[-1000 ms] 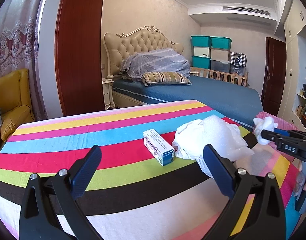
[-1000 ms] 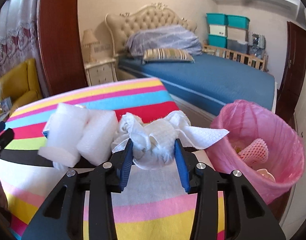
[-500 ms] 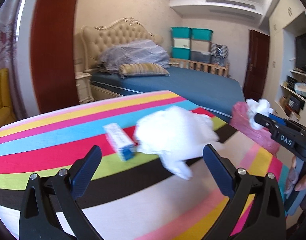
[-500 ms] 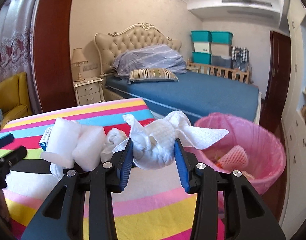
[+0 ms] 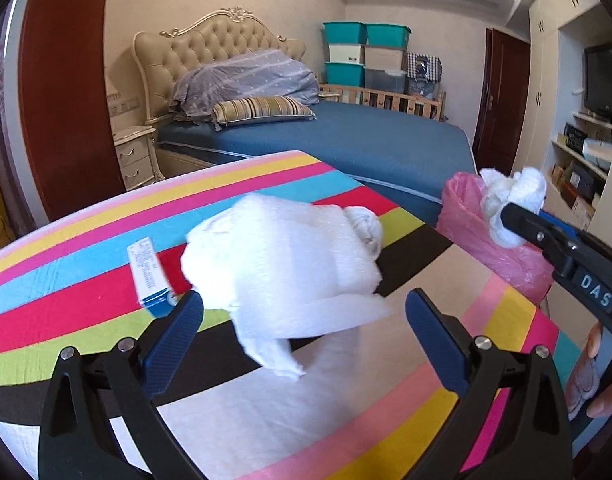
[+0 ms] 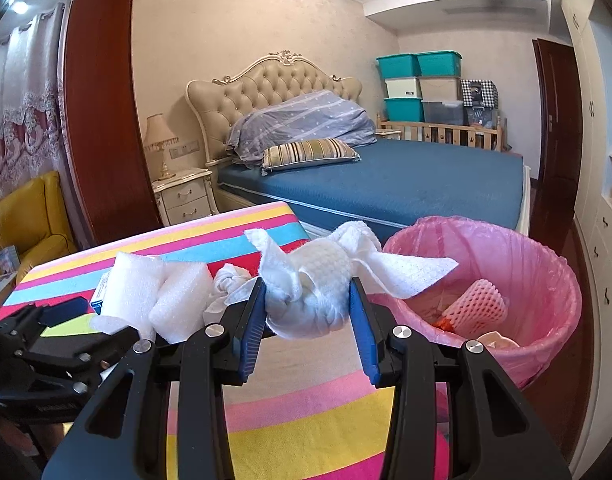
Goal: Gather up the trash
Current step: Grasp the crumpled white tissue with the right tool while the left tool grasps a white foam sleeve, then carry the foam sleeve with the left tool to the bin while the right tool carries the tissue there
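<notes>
While both grippers are working over the striped tablecloth [image 5: 106, 300], entries as follows.

Right gripper [image 6: 310, 312]: its blue pads are pinching a crumpled white paper towel [image 6: 317, 276] from both sides, holding it clear of the cloth; loose corners are fanning out above and to the right of the pads.
Paper towel position: it is hanging at the table's right edge, just beside the rim of the bin; in the left wrist view the wad [image 5: 513, 196] is overlapping the bin's pink liner.
Left gripper [image 5: 304, 316]: its fingers are standing spread wide, pressing on nothing; white foam wrap [image 5: 282, 264] is lying on the cloth just ahead of the gap between them.
Foam wrap: it is resting mid-table, one flap trailing toward the camera; slightly blurred in the left wrist view.
Second tissue wad [image 6: 228, 284]: it is sitting on the cloth touching the foam's right end.
Small carton [image 5: 150, 272]: blue-and-white box, lying flat just left of the foam.
Waste bin [image 6: 545, 280]: pink-lined, standing off the table's right edge; a pink foam fruit net [image 6: 477, 300] is lying inside.
Person: fingers [image 5: 589, 376] are gripping the right tool's handle.
</notes>
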Available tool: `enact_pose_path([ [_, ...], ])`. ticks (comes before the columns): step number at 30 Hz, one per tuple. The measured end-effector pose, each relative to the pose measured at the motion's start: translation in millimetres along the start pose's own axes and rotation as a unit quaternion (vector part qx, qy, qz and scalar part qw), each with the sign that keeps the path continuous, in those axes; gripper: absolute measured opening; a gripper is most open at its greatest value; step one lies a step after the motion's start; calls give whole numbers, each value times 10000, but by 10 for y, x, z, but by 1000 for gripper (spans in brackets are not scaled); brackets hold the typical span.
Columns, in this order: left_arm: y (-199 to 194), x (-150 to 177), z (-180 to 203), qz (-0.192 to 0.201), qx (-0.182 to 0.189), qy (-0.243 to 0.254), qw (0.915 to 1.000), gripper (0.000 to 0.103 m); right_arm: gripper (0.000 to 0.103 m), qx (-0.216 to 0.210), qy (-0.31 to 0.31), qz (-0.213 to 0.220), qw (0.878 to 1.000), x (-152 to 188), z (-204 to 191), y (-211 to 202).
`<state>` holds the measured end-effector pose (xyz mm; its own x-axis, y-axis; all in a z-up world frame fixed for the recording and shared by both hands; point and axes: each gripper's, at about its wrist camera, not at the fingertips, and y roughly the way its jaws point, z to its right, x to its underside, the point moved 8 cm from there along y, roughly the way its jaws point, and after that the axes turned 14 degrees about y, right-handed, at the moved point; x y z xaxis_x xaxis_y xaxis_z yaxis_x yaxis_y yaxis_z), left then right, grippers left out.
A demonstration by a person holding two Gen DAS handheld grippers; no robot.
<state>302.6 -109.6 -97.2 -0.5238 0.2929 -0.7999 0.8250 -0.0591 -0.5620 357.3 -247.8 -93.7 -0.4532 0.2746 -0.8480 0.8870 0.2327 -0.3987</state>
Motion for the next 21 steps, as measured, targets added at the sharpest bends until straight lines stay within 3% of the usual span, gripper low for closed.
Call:
enact_pose_path([
  [4, 101, -7, 28, -199, -107, 38, 9997, 95, 40, -8, -21, 12, 10000, 4, 1, 4],
  [6, 122, 14, -3, -253, -40, -61, 9997, 73, 40, 0, -48, 5, 10000, 13, -9, 11],
  [10, -48, 33, -162, 106, -4, -437, 9990, 68, 40, 26, -97, -29, 9999, 25, -18, 33],
  [14, -310, 61, -307, 583, -199, -705, 9956, 66, 40, 48, -170, -44, 9998, 45, -41, 48],
  [21, -444, 24, -324, 745, -380, -731, 9938, 66, 40, 80, -289, -45, 9995, 81, -84, 59],
])
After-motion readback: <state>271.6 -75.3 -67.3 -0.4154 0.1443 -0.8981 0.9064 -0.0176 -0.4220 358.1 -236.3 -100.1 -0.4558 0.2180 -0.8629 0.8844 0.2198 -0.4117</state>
